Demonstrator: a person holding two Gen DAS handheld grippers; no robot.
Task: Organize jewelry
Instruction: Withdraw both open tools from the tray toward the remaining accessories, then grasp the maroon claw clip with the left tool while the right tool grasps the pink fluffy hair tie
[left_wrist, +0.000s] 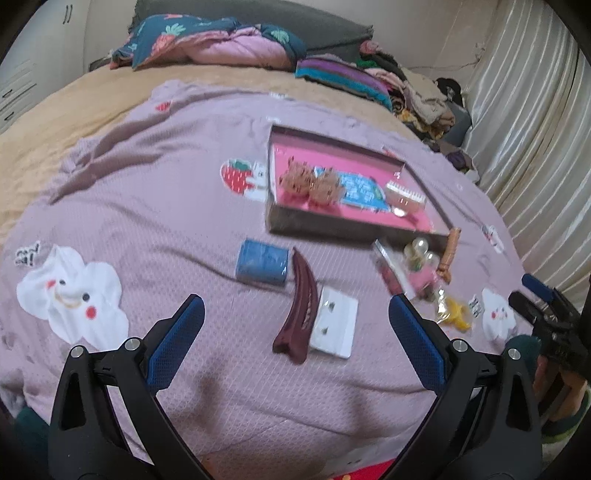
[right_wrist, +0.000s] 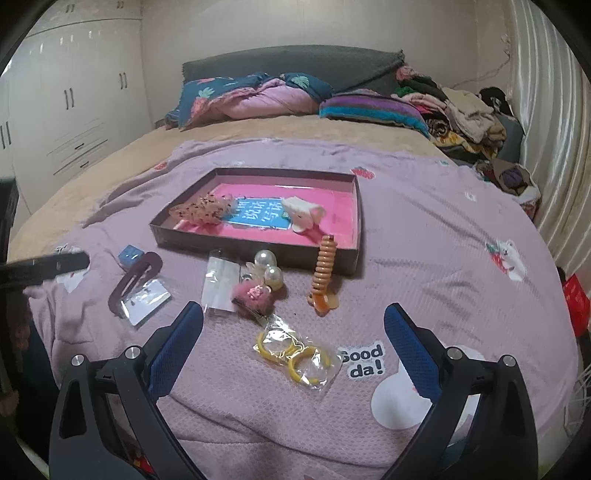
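Plainly both sets of jaws stand wide apart and empty: the left gripper (left_wrist: 295, 321) above the maroon hair clip (left_wrist: 299, 317), the right gripper (right_wrist: 293, 332) over the bagged yellow hair ties (right_wrist: 295, 354), ready for picking. Loose jewelry lies scattered near the pink-lined tray (right_wrist: 258, 173), which sits farther off, probably their destination.

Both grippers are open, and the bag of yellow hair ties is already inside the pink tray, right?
Not quite. The bag of yellow hair ties lies on the bedspread, outside the pink tray, as the right wrist view shows. Both grippers are open.
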